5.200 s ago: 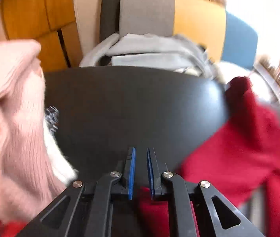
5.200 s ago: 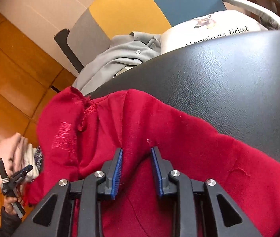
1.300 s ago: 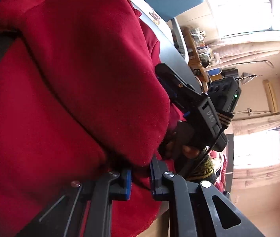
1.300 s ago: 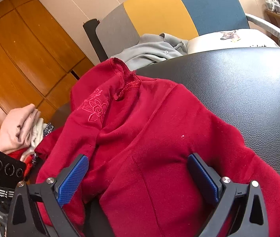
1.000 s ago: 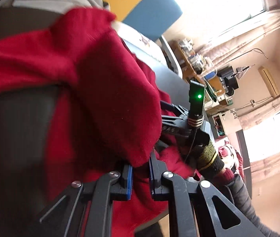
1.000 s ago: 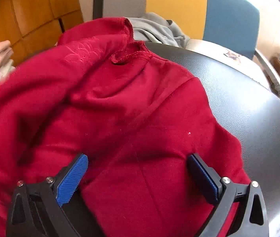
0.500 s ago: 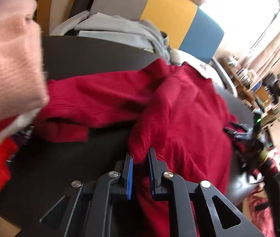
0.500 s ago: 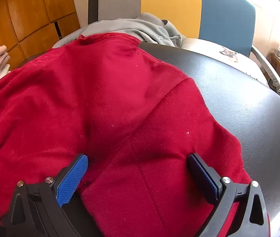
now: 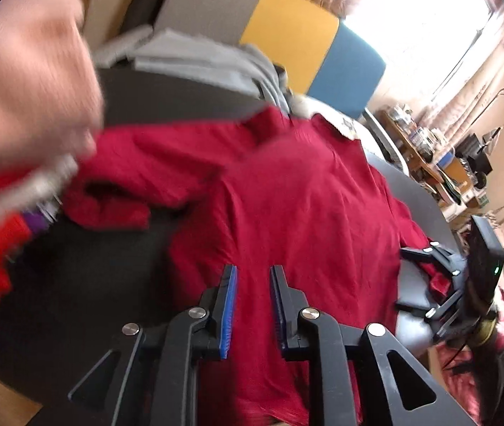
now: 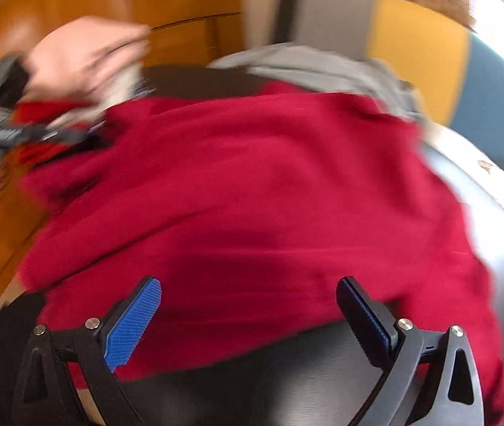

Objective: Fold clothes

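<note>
Left wrist view: showed deep red knit sweater [image 9: 287,195] spread flat across dark round bench [image 9: 85,266], long axis running away from left hand-held gripper [image 9: 252,305], one sleeve [image 9: 138,177] trailing left toward stacked pink knitwear [image 9: 21,81]. Left jaws narrowly parted, gripping nothing, hovering over near hem. Right hand-held gripper [image 10: 248,319] spread wide, empty, at same hem. Beyond: grey garments [image 9: 198,60] on grey-yellow-blue chair [image 9: 287,35], bright curtained window [image 9: 429,17].
</note>
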Motion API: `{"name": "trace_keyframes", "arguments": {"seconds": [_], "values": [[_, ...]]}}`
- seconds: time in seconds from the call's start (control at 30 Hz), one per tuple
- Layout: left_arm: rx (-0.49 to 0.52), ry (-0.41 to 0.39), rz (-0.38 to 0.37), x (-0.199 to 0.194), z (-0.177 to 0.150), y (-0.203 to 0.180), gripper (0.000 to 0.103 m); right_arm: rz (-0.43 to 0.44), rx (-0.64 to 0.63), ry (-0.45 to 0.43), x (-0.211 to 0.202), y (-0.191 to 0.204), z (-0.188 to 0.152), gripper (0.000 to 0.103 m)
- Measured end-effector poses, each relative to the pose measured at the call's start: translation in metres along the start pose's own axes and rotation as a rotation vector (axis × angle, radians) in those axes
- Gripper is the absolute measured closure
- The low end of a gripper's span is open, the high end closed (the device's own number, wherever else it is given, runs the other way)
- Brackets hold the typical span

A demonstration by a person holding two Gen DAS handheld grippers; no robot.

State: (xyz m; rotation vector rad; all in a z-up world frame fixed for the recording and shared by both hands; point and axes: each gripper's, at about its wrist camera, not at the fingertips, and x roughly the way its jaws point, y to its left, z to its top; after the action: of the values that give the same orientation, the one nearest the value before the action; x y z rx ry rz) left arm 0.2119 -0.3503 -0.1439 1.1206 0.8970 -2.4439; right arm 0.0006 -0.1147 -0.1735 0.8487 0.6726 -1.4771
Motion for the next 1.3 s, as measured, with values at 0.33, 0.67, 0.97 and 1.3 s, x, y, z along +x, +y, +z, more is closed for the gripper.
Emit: {"name": "trace_keyframes", "arguments": {"seconds": [0.33, 0.67, 0.97, 1.3], "values": [[-0.007, 0.080, -0.014, 0.025, -0.046, -0.003, 0.083, -0.083, 0.008, 0.174, 0.011, -0.025, -0.021, 0.005], [-0.034, -0.053, 0.023, 0.013, 0.014, 0.011, 0.060, -0.317, 0.267, 0.245, -0.032, -0.106, -0.043, 0.005], [-0.080, -0.065, 0.115, 0.064, 0.080, 0.022, 0.060, -0.251, 0.290, -0.094, -0.055, -0.082, 0.007, 0.005], [0.067, -0.074, 0.525, 0.147, 0.142, 0.028, 0.067, -0.102, 0.351, -0.142, 0.016, -0.080, -0.001, 0.002]]}}
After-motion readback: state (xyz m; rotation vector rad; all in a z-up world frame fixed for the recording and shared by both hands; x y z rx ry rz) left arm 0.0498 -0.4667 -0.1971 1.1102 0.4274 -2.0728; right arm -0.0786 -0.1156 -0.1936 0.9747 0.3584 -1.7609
